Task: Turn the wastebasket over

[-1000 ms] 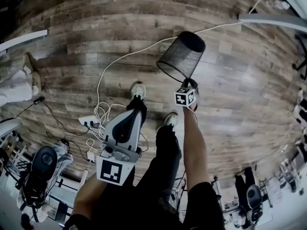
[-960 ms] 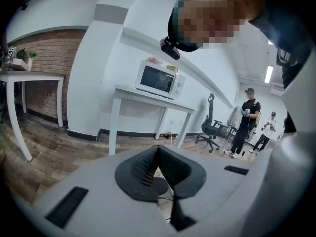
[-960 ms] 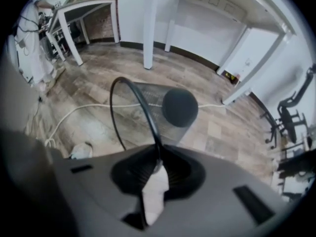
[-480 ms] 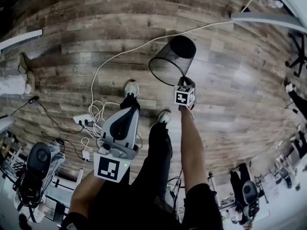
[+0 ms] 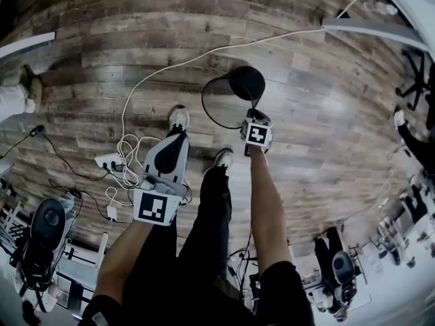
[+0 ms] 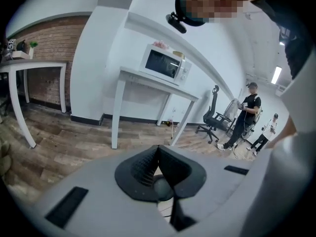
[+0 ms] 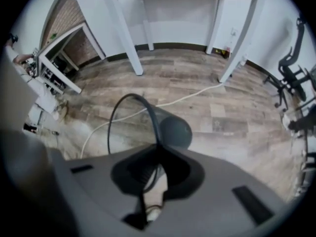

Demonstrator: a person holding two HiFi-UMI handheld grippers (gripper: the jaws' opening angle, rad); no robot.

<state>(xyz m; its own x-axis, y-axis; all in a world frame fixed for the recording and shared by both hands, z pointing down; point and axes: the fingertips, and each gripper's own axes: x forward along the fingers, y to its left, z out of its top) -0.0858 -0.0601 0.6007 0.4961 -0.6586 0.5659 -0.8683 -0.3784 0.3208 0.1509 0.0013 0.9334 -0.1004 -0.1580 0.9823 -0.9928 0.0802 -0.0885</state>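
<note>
The basket (image 5: 234, 90), black mesh, hangs tilted over the plank floor (image 5: 326, 134) just ahead of the person's shoes (image 5: 178, 118). In the head view its mouth is turned to the left and its solid base lies farther out. Only mesh and floor show through the mouth. Whether it touches the floor I cannot tell.

The right gripper (image 7: 157, 157) points steeply down and pinches the near rim. Its jaws have just been closing, with the wire rim between the pads. The left gripper (image 6: 158, 152), jaws pressed together with nothing between them, is held by the left leg, well apart from the basket.

A white cable (image 7: 195, 94) runs across the floor past the basket, and a power strip (image 5: 109, 160) lies beside the left foot. Farther off stand white tables (image 6: 148, 80), one bearing a microwave (image 6: 164, 65), along with an office chair (image 6: 213, 120) and two people (image 6: 245, 115).
</note>
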